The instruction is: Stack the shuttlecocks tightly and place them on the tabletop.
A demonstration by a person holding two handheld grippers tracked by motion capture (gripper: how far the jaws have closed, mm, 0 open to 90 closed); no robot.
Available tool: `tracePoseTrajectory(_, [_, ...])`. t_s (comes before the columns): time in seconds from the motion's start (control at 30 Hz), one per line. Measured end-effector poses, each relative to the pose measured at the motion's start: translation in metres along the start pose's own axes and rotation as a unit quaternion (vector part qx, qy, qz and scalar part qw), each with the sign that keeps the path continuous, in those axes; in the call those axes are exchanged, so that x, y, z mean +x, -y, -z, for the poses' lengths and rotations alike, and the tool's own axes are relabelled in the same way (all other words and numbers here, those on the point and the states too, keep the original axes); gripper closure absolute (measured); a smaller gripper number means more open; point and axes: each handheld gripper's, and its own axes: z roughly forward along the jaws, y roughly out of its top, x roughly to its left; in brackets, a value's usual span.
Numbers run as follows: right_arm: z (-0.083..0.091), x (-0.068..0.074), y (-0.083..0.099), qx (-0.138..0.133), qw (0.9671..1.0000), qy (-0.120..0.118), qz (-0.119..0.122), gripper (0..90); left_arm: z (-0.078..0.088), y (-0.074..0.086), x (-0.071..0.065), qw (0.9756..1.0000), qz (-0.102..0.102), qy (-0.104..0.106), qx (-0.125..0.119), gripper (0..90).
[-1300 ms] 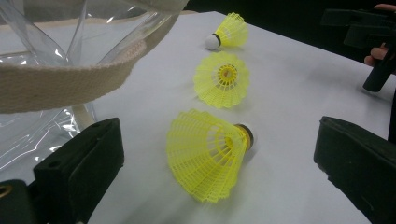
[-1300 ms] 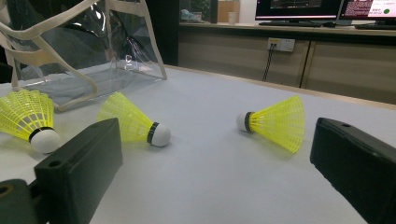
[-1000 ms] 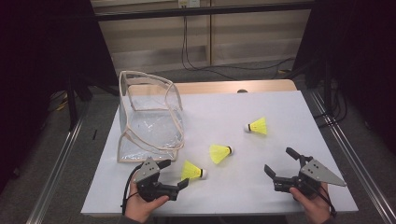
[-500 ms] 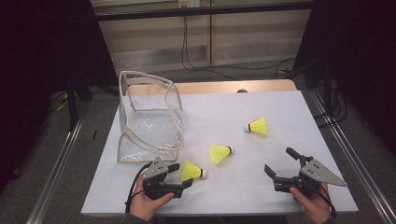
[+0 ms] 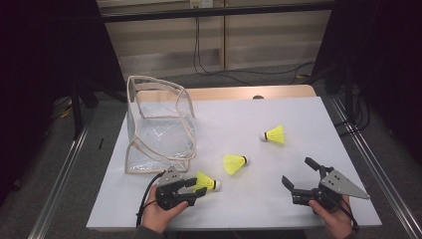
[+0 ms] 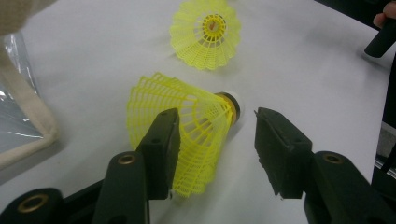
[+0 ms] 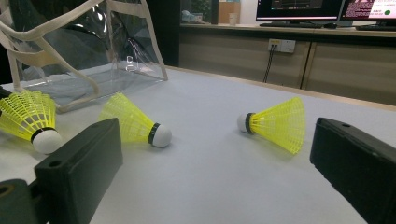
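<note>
A: Shuttlecock (image 6: 187,126), yellow mesh skirt, white cork tip, lying on its side on the worktop (image 5: 298,119) just in front of the clear bag (image 5: 159,129). Left claw (image 6: 215,149) has just been closing; the skirt sits between its jaws, one pad at the mesh, the other short of the cork.

B: Handling?

A: Likely very light, the skirt springy and crushable. Better gripped gently near the firm cork. Right claw (image 5: 302,175), farther from the bag, is released and holds nothing.

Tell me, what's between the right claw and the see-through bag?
In the high view, the middle shuttlecock lies between the right claw and the clear bag.
</note>
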Motion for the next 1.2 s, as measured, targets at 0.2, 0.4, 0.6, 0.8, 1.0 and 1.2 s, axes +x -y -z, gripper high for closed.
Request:
tracePoseTrajectory(0.2, [0.0,0.0,0.0,0.0,1.0,-0.001,0.0,1.8,-0.003,-0.001,0.0,1.0,0.0,0.004,0.008,57.9])
tracePoseTrajectory(0.4, [0.0,0.0,0.0,-0.001,1.0,-0.002,0.001,2.0,-0.007,-0.002,-0.002,0.9999,0.008,0.007,0.01,65.0])
tracePoseTrajectory(0.6, [0.001,0.0,0.0,-0.001,1.0,-0.002,0.003,2.0,-0.008,-0.003,-0.003,0.9999,0.009,0.01,0.008,70.8])
tracePoseTrajectory(0.8, [0.001,0.0,0.0,-0.002,1.0,-0.002,0.003,2.0,-0.01,-0.004,-0.004,0.9998,0.01,0.009,0.013,76.4])
tracePoseTrajectory(1.0, [0.001,0.0,0.0,-0.001,1.0,-0.002,0.002,2.2,-0.01,-0.004,-0.006,0.9997,0.015,0.015,0.015,81.6])
tracePoseTrajectory(1.2, [0.002,0.0,-0.001,-0.001,1.0,-0.002,0.003,2.2,-0.008,-0.007,-0.01,0.9997,0.013,0.015,0.011,86.5])
